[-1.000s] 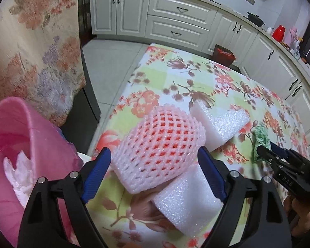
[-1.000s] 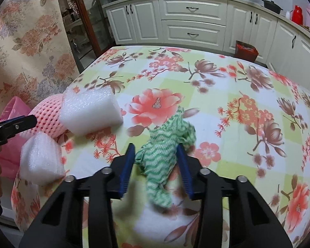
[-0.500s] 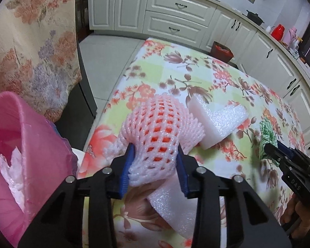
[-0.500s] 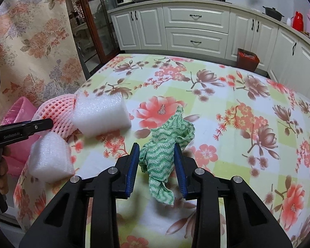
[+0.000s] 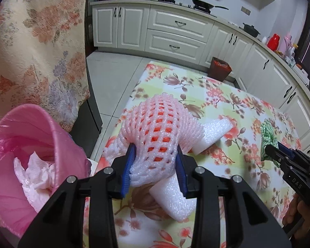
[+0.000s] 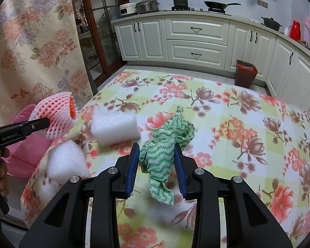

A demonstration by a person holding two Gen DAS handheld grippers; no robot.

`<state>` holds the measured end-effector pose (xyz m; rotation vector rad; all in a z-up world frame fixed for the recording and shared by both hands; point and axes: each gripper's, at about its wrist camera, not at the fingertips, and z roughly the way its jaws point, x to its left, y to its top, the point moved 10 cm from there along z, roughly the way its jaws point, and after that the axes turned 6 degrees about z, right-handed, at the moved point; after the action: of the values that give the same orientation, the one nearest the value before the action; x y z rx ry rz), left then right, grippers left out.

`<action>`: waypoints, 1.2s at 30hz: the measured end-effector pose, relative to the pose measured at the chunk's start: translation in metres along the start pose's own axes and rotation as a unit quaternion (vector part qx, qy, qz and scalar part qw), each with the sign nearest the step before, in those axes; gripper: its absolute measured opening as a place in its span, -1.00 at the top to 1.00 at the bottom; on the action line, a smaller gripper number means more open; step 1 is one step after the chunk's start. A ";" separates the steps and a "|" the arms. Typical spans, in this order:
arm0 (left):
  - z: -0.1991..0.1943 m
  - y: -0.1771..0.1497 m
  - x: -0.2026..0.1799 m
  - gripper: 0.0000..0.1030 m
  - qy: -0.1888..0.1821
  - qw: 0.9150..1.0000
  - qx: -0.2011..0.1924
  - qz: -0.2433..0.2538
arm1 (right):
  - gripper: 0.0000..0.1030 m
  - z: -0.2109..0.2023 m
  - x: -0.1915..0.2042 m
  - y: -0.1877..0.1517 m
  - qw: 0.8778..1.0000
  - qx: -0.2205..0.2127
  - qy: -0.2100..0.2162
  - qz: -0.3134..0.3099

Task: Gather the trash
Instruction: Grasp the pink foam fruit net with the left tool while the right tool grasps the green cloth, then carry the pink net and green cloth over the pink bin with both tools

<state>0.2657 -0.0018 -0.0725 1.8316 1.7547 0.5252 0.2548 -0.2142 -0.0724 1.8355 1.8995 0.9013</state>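
Trash count: 1 pink foam net (image 5: 159, 136), 2 white foam blocks (image 6: 114, 127) (image 6: 65, 161), 1 green cloth (image 6: 165, 144). Bins: 1 pink bin (image 5: 24, 155) w/ crumpled paper inside, at table's left edge; 1 brown bin (image 6: 245, 73) on floor by cabinets.

Left gripper (image 5: 156, 166) tilted down, jaws narrow, pads clamping the net, which is raised off the flowered tablecloth (image 6: 227, 124) near the pink bin. Net is squashed at the grip, orange showing through mesh.

Right gripper (image 6: 156, 163) tilted down, jaws narrow, pinching the cloth; cloth bunched, tail hanging below pads. Both blocks lie on the table near its left edge.
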 end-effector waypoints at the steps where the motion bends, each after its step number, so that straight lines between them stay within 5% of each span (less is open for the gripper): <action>1: -0.003 0.001 0.000 0.31 0.001 1.000 -0.003 0.000 | 0.36 -0.003 0.001 0.001 1.000 -0.002 0.000 -0.001; 21: -0.096 -0.011 0.051 0.31 0.025 0.997 -0.071 -0.035 | 0.36 -0.058 0.058 0.020 0.998 -0.046 0.016 -0.038; 36: -0.162 -0.030 0.139 0.31 0.087 0.986 -0.113 -0.089 | 0.36 -0.071 0.134 0.025 0.994 -0.056 0.051 -0.080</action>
<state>0.1522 0.1554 0.0215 1.4958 1.8664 0.7963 0.2140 -0.0979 0.0203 1.5767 1.9810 1.0402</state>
